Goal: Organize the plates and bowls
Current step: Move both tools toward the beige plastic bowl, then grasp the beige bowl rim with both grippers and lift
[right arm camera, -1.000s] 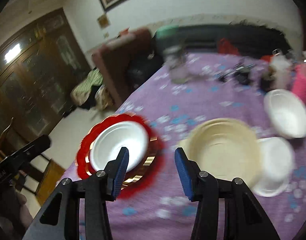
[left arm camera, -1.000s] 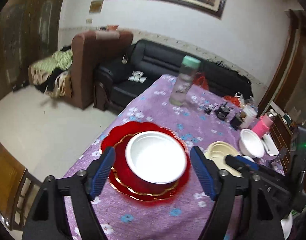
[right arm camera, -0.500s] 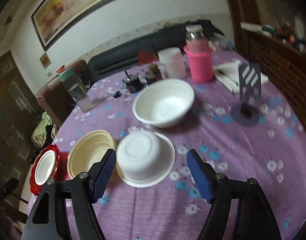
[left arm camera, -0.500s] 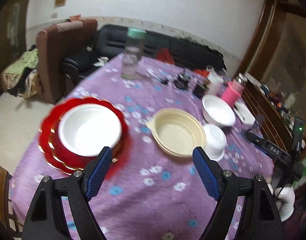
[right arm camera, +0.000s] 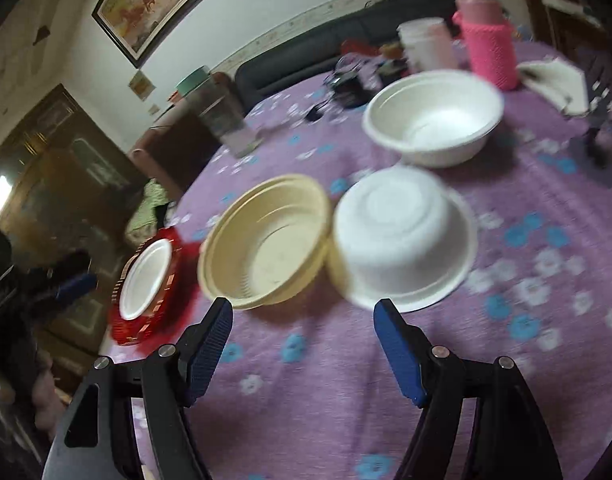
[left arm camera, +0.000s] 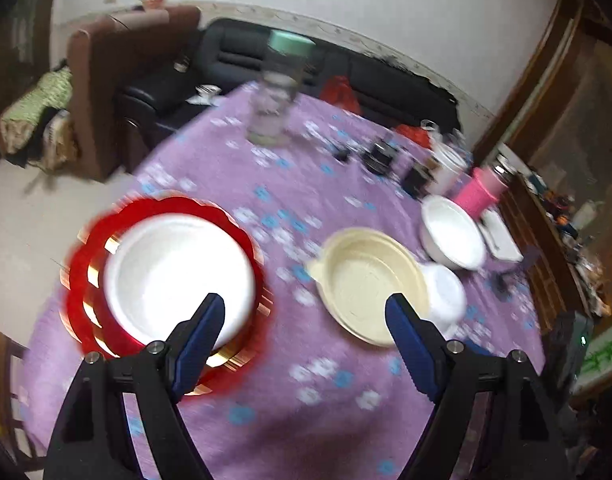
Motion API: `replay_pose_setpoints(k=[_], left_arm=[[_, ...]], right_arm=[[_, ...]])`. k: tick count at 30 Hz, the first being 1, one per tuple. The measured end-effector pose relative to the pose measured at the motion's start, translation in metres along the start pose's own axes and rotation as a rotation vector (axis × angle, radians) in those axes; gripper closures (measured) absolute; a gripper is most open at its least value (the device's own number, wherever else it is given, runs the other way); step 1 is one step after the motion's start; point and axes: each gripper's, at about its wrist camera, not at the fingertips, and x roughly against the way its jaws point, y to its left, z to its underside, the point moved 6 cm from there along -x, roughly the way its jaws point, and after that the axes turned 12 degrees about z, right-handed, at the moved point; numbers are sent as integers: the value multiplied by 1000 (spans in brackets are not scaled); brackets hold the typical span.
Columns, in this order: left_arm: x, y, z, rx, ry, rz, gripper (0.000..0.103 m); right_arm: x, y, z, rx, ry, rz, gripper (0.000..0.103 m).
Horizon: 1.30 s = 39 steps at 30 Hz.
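Over the purple cloth, right gripper (right arm camera: 300, 344) swings across from the red plates (right arm camera: 146, 280), jaws just spread and empty, facing the upturned white bowl (right arm camera: 402, 236); left gripper (left arm camera: 304, 340) wide, empty

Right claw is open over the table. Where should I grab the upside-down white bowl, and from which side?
Take the upside-down white bowl by its flared rim on the near right side, one finger sliding under the lip. Its domed base looks too wide and smooth to pinch, and the cream bowl crowds its left. The right claw is empty.
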Motion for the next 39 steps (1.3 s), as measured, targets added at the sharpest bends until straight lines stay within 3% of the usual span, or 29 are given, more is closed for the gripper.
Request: replay_pose_setpoints(k=[4, 7, 12, 15, 19, 28, 30, 32, 33, 35, 39], left_arm=[[-17, 14, -13, 16, 50, -5, 21], [-47, 16, -19, 31, 132, 32, 21], [-108, 6, -26, -20, 228, 17, 21], [-136, 2, -33, -39, 237, 10, 21], [-166, 3, -36, -8, 254, 8, 22], [-205, -12, -19, -49, 355, 7, 23], [-209, -17, -13, -71, 382, 17, 31], [-212, -21, -9, -105, 400, 9, 53], [-212, -22, -8, -116, 408, 10, 60], [-211, -20, -8, -120, 400, -10, 73], [-203, -16, -9, -78, 386, 14, 77]], right_arm=[[-20, 9, 6, -53, 57, -50, 26], [-34, 14, 7, -99, 78, -64, 26], [-49, 21, 5, -142, 80, -60, 27], [-56, 22, 3, -163, 82, -55, 31], [-60, 23, 1, -179, 78, -41, 47], [-66, 19, 0, -187, 77, -27, 48], [-68, 19, 1, -189, 80, -26, 48], [-69, 18, 1, -190, 79, -25, 52], [-69, 18, 0, -191, 80, -27, 59], [-69, 15, 0, -197, 75, -13, 60], [-67, 13, 1, -207, 72, -10, 65]])
